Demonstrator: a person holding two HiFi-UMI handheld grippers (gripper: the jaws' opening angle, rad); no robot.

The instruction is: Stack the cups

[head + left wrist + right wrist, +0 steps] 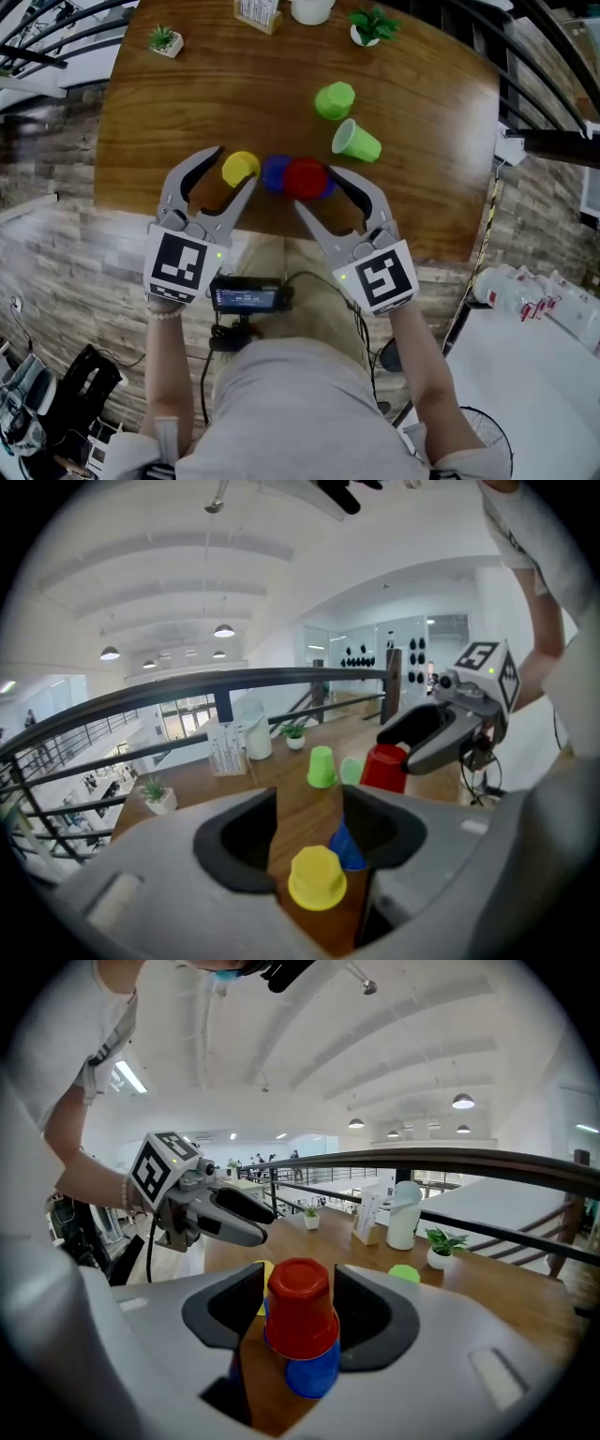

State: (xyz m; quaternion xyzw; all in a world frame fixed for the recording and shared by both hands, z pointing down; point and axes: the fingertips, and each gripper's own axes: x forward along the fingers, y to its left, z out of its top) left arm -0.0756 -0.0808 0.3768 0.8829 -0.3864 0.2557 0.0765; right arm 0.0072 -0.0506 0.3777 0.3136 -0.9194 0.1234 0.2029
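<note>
Right gripper (315, 187) clamps red cup (300, 1316) atop blue cup (312, 1372), near tabletop (234, 84) edge. We note left gripper (309, 832) wide, straddling yellow cup (317, 878).

**Non-Task Items: Desk and Surroundings**

The wooden desk (187, 103) carries four items along its far edge. A small potted plant (165, 40) stands at the far-left corner. A white holder (257, 13) and a white jug (312, 9) stand near the middle. A second potted plant (371, 25) stands just right of the jug. A dark railing (187, 682) runs beyond the far edge. Off the right edge, bottles (511, 291) lie on a white table (525, 375).
</note>
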